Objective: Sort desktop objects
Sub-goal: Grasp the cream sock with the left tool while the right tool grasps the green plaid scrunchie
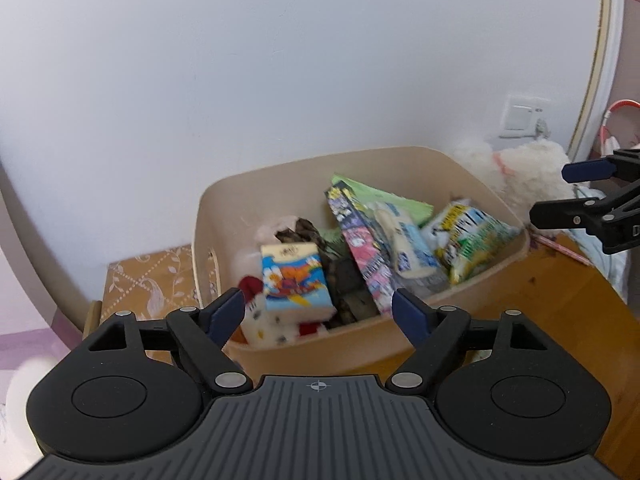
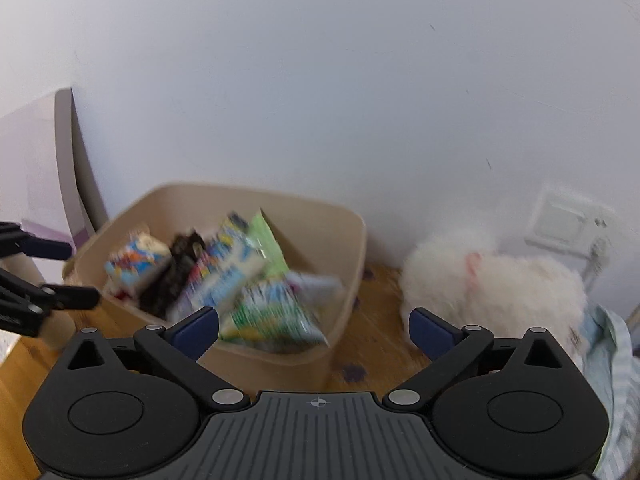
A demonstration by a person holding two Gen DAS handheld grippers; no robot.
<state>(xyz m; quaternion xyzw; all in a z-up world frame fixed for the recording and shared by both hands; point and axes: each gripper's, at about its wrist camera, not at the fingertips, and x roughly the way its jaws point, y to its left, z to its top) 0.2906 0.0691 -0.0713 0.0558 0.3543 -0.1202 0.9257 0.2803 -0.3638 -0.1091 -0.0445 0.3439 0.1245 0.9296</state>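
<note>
Nearest us is our left gripper (image 1: 319, 312), its blue-padded fingers spread wide with nothing between them, poised at the near rim of the bin (image 1: 496, 196). Our right gripper (image 2: 314, 330) is likewise wide open and empty, above the bin's near right corner, with the desk (image 2: 372, 332) showing between its fingers. The bin sits on the desk against the wall and already holds most of the clutter: a tissue pack (image 1: 296, 276), a purple booklet (image 1: 360, 240), a green-and-yellow snack bag (image 1: 468, 240) and some small soft toys underneath. What we judge is left to sort is the white plush (image 2: 492, 284), lying on the desk just right of the bin, beside the wall socket (image 2: 568, 220) and touching a pale striped cloth (image 2: 608, 360). It looks light, soft and squashy, not fragile and not slippery, so a pinch will sink into the fluff; we would take it across the thick of the body rather than by a loose tuft, which may slip out. Blur hides its head and limbs, so we cannot tell which way it faces; its bulk seems to run roughly left to right along the wall, with a pink ribbon-like mark near the middle.
</note>
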